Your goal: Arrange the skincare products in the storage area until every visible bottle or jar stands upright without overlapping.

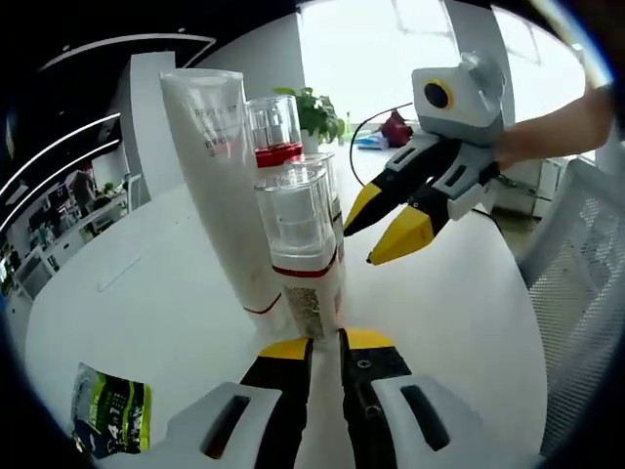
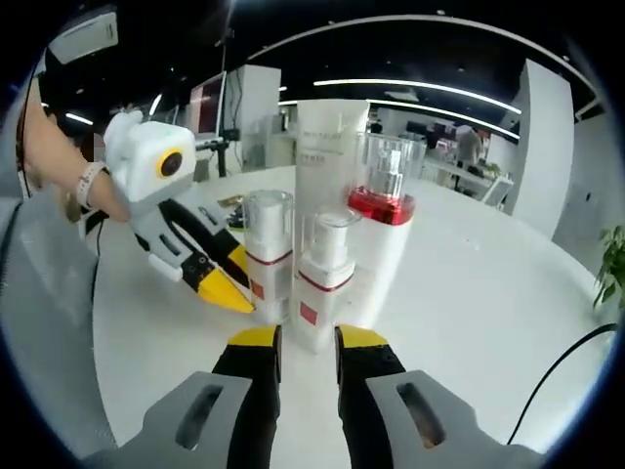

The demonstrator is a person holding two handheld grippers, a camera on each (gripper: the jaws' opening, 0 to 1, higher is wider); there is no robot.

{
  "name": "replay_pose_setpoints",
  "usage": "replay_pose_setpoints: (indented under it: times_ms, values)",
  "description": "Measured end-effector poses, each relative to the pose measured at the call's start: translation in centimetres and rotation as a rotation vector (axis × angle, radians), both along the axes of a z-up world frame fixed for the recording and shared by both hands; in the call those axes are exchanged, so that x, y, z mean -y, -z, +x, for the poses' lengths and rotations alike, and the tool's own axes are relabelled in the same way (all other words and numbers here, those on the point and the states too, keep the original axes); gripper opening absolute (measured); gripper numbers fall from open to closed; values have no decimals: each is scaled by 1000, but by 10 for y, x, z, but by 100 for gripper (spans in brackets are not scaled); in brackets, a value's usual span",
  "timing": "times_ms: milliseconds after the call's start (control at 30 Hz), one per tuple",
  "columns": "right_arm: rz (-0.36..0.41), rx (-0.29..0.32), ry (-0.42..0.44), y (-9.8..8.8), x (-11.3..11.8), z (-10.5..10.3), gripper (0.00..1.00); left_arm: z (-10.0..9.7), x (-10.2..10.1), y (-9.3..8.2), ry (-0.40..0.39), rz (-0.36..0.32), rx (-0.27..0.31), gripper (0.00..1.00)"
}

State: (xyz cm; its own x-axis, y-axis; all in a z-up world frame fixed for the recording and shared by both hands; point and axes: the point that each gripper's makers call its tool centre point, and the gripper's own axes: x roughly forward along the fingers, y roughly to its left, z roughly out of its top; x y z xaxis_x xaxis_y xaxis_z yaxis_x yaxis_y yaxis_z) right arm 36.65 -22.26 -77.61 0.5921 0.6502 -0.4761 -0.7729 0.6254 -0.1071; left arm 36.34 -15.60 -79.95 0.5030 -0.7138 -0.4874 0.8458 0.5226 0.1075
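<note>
In the left gripper view, a green packet [image 1: 110, 408] lies flat on the white desk [image 1: 156, 293] near the edge closest to the camera. To its right a cluster of skincare products stands upright toward the middle of the desk: a tall white tube [image 1: 220, 176] with red print, and just beside it a pump bottle [image 1: 301, 249] with a clear cap and a red band. Behind that one rises a red-collared bottle [image 1: 275, 132], also clear-capped; a fourth bottle is mostly hidden behind the front one. The left gripper [image 1: 325, 344] sits just short of the pump bottle, its yellow-tipped jaws narrow, a slim gap between them, with nothing in it. Further right the right gripper [image 1: 389, 227] hangs above the desk beside the cluster, its jaws nearly closed and holding nothing, a hand [image 1: 547, 132] behind it. A mesh chair [image 1: 586, 254] stands at the desk's far right edge.

In the right gripper view, the left gripper [image 2: 227, 283] comes in from the left, tips together, just beside a small bottle [image 2: 269, 249]. Whether they touch I cannot tell. Next come the pump bottle [image 2: 327, 278], the tube [image 2: 327, 147] behind, and the red-collared bottle [image 2: 383, 225]. All stand upright, packed closely together. The right gripper [image 2: 308, 342] rests low before them, its jaws narrow and empty.
</note>
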Motion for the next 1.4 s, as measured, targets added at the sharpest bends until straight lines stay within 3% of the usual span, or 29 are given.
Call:
replay_pose_setpoints:
  times_ms: [567, 1400]
  values:
    - [8, -3, -12, 4, 0, 5, 20, 9, 10, 2, 58, 25, 10, 12]
    - [8, -2, 15, 5, -1, 8, 18, 13, 14, 2, 43, 36, 3, 12]
